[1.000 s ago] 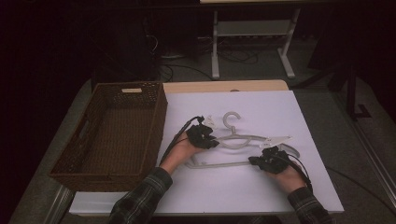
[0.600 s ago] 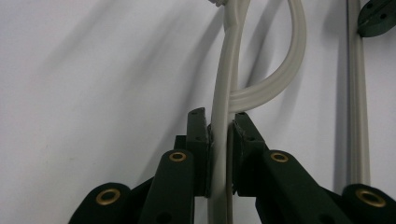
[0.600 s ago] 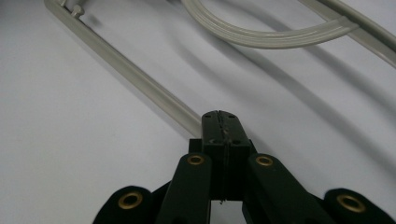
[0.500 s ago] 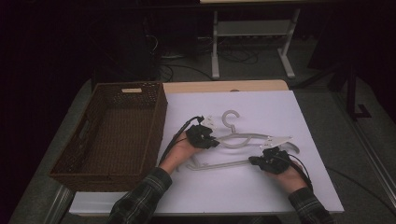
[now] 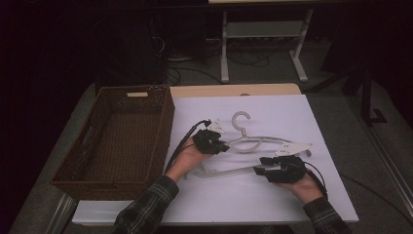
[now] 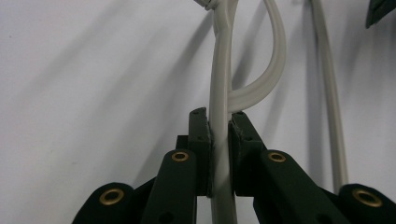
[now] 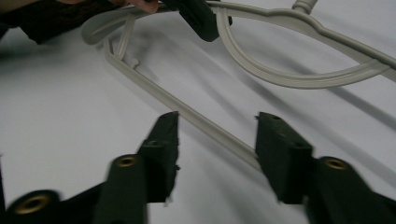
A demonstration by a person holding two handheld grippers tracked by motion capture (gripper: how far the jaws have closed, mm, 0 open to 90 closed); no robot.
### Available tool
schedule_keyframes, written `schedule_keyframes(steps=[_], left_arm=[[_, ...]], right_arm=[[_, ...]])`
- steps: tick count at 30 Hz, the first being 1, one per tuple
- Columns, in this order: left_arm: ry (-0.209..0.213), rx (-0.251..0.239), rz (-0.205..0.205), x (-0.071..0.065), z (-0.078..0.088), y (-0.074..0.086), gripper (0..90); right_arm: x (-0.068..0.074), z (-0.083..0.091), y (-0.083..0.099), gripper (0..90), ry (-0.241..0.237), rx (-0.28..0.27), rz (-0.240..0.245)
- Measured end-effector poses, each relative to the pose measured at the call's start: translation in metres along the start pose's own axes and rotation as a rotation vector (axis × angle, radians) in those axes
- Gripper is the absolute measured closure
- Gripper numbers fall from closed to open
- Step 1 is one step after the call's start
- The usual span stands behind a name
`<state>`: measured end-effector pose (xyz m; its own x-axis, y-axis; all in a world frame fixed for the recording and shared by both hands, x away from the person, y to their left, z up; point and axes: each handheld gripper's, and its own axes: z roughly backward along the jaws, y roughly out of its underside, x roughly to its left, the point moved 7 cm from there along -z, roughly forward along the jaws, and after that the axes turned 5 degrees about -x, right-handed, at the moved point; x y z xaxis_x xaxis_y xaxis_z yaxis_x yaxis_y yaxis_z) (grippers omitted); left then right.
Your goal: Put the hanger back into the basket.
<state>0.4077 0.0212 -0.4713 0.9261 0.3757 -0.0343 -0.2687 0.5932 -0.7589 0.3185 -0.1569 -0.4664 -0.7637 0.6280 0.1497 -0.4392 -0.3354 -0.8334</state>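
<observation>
White table [image 5: 311, 195], wicker basket [image 5: 122, 136] at 9 o'clock. Left gripper [image 6: 219, 140] jaws clamp plastic hanger [image 5: 263, 142]; right gripper [image 7: 217, 140] jaws spread astride its bar. Likely light, stiff, slippery.

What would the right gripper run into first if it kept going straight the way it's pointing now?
Most likely the white hanger's bottom bar, which runs between the right gripper's open jaws. Beyond it lie the hanger's curved shoulder and the left gripper clamped on it; depth is hard to judge.
</observation>
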Motion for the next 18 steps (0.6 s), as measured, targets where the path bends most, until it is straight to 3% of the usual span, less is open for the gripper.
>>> schedule_keyframes(steps=[4,10,18], left_arm=[[-0.007,-0.022,0.019,-0.001,0.007,-0.005,81.8],[-0.029,-0.019,0.045,-0.003,0.017,-0.012,81.8],[-0.104,-0.008,0.085,0.0,0.047,-0.027,81.8]], right_arm=[[0.006,0.004,-0.004,30.3,0.004,-0.024,0.001],[0.015,0.011,-0.012,25.2,0.017,-0.075,0.018],[0.018,0.021,-0.01,21.3,0.02,-0.12,0.034]])
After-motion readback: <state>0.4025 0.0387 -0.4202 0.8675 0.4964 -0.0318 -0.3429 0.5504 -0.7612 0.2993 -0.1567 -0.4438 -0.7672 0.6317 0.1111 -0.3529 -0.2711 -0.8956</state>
